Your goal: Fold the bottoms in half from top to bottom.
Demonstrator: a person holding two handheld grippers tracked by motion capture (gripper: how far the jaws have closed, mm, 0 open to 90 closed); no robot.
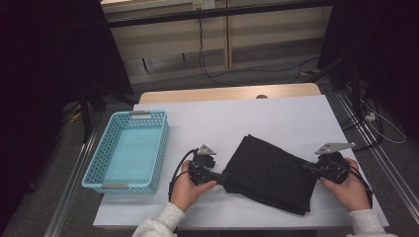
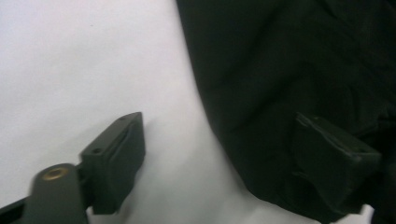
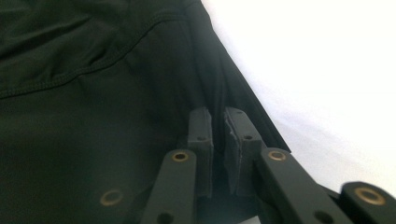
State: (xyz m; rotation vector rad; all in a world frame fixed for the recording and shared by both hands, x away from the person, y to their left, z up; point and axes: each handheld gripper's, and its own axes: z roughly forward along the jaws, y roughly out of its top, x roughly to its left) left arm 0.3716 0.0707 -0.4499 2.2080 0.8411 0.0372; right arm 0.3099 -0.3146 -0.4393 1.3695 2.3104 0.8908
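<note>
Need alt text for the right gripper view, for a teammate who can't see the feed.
The right gripper has its two black jaws pinched shut on the edge of a black garment, whose stitched seam curves across the upper left. Bare white table lies beyond the cloth's edge on the right.

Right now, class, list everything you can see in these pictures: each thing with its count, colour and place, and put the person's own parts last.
black garment: one, black, folded flat on the white cover, at the near middle between the two grippers.
basket: one, light blue, perforated walls, empty, on the left part of the table.
white cover: one, white, spread over the table top.
table: one, light wood, its far edge shows beyond the cover.
cables: several, dark, on the floor beyond the table.
left gripper: one, black, jaws open astride the garment's left edge.
right gripper: one, black, jaws shut on the garment's right edge.
hands: two, each holding a gripper, at the near edge.
</note>
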